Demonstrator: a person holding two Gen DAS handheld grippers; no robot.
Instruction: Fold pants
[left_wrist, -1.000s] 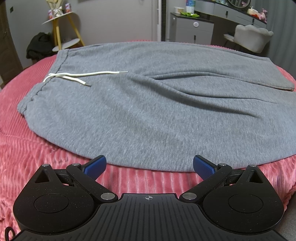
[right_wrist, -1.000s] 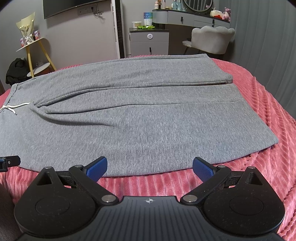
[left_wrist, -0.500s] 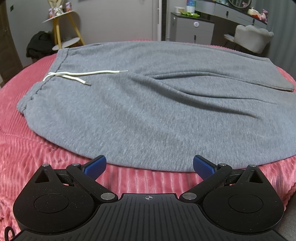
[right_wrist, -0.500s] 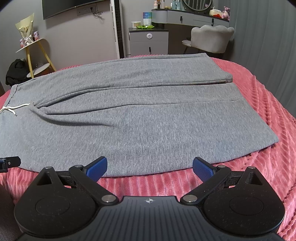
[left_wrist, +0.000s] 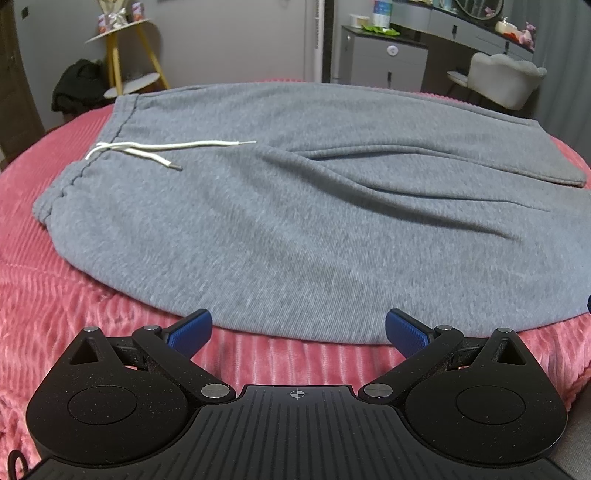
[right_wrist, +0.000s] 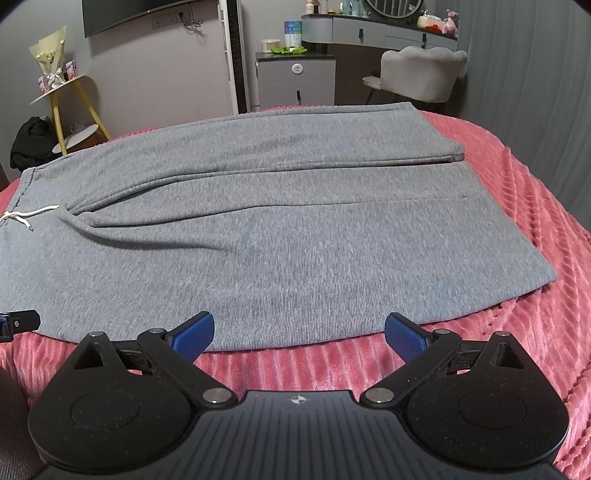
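Note:
Grey sweatpants (left_wrist: 303, 221) lie flat across a pink ribbed blanket (left_wrist: 55, 295), waistband to the left with a white drawstring (left_wrist: 147, 149), both legs running right side by side. My left gripper (left_wrist: 298, 330) is open and empty, just short of the pants' near edge by the hip. My right gripper (right_wrist: 299, 332) is open and empty, just short of the near edge of the near leg (right_wrist: 295, 258). The leg cuffs (right_wrist: 517, 221) lie at the right. The tip of the left gripper (right_wrist: 18, 320) shows at the left edge of the right wrist view.
The blanket (right_wrist: 517, 350) covers a bed. Behind it stand a yellow-legged side table (left_wrist: 125, 55) with a dark bag (left_wrist: 74, 88) at its foot, a grey cabinet (right_wrist: 295, 81), a pale chair (right_wrist: 421, 74) and a vanity desk. A curtain (right_wrist: 535, 92) hangs at the right.
Both grippers have crept slightly toward the pants' near edge. Both stay open; the pants have not moved.

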